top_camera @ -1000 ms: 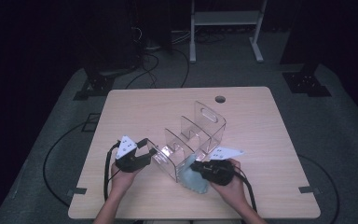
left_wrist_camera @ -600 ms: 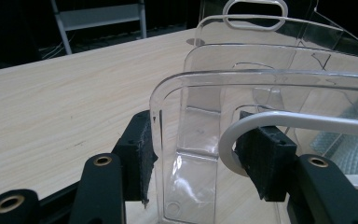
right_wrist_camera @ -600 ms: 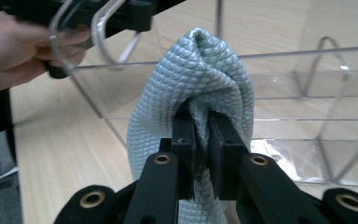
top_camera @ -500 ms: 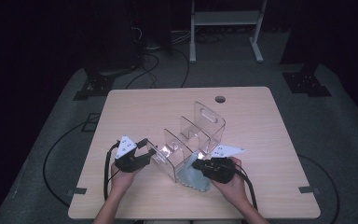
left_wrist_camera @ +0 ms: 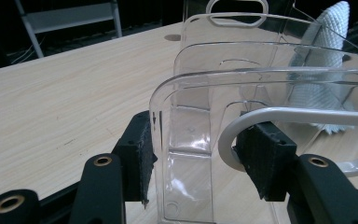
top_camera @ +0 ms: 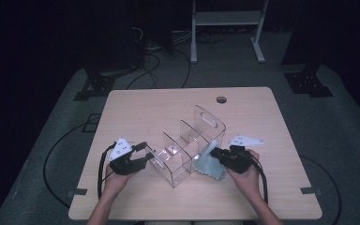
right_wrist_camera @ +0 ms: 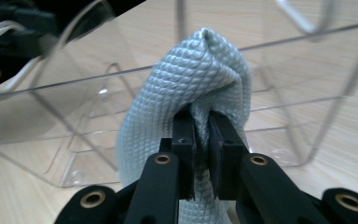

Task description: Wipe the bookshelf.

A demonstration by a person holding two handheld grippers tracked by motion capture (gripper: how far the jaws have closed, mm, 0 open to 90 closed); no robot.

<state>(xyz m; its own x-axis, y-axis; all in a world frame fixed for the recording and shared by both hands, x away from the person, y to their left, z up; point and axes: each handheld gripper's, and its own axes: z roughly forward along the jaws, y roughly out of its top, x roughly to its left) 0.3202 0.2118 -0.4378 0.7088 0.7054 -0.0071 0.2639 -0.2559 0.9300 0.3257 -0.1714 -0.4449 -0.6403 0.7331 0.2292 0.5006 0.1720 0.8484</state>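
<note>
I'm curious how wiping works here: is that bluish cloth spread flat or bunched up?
Bunched up. The cloth is pinched into a folded peak between the right tool's shut jaws, against the side of the clear plastic organizer.

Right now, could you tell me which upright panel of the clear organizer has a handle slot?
The tallest panel at the far end of the clear organizer; the lower dividers have no cut-out.
</note>
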